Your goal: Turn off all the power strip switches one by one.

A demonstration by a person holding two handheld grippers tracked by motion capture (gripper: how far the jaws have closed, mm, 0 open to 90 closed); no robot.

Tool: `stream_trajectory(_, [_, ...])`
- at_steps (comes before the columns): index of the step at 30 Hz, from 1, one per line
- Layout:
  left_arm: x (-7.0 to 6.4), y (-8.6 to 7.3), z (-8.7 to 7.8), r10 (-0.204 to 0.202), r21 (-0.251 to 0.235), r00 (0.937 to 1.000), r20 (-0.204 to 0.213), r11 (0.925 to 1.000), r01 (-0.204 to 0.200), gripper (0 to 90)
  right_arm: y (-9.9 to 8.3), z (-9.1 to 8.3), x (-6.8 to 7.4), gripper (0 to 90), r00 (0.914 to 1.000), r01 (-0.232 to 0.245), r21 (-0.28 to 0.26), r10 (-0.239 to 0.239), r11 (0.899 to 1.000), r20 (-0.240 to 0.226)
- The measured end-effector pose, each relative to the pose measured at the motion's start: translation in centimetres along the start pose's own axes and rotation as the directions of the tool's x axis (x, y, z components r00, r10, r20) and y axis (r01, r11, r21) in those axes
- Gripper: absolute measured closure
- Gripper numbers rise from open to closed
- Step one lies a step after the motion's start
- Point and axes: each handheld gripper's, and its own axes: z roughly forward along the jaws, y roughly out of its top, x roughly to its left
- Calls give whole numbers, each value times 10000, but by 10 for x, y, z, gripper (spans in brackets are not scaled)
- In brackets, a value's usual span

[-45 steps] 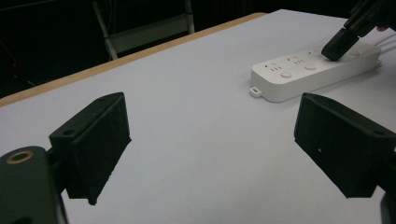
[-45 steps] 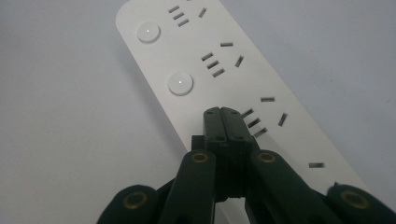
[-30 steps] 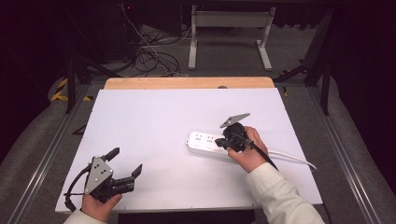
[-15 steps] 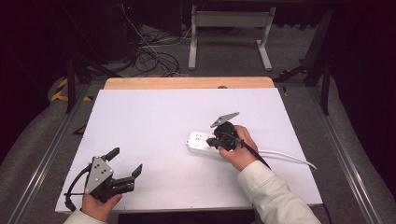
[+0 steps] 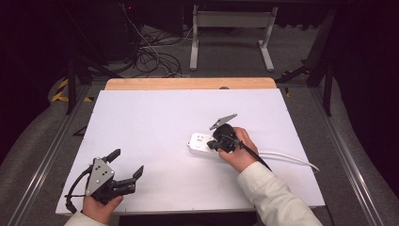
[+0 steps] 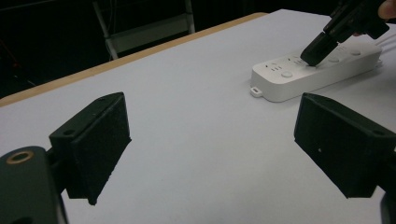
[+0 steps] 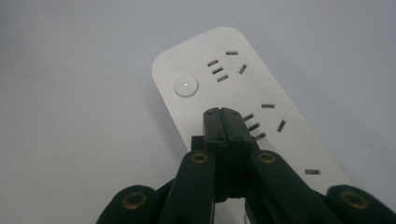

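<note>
Right gripper (image 7: pixel 226 114), jaws pressed together and empty, bears tip-down on the white power strip (image 5: pixel 203 142) mid-table, apparently pressing a switch button; next move needs firm downward pressure, while left gripper (image 5: pixel 126 170) rests wide open, empty.

White tabletop (image 5: pixel 155 122), wooden far edge (image 5: pixel 188 84); cables (image 5: pixel 150 52) on floor, grey stand (image 5: pixel 230 28) behind.

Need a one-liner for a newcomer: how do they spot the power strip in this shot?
Start at the white table with the wooden strip along its far edge, then look right of centre, just in front of the person's right hand. The power strip lies flat there, a white bar with rounded ends, round buttons and socket slots, a white cable trailing right. The shut right gripper presses down on its top.
</note>
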Motion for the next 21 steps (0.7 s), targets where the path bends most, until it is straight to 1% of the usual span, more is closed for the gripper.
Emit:
stream_trajectory(4, [0, 0, 0, 11, -6, 10000, 11, 10000, -11, 110, 0, 1, 0, 900, 10000, 22, 8, -22, 10000, 38])
stream_trajectory(6, [0, 0, -1, 31, 12, 10000, -15, 10000, -31, 110, 0, 1, 0, 900, 10000, -39, 20, 39, 10000, 24])
stream_trajectory(8, [0, 0, 0, -23, 5, 10000, 5, 10000, 23, 110, 0, 2, 0, 900, 10000, -60, 24, 60, 10000, 20])
stream_trajectory(14, [0, 0, 0, 1, -1, 10000, 3, 10000, -1, 110, -1, 3, 0, 900, 10000, -11, 62, 11, 10000, 22])
stream_trajectory(21, [0, 0, 0, -12, -3, 10000, -25, 10000, 12, 110, -1, 3, -1, 900, 9998, -174, 97, 175, 9998, -39])
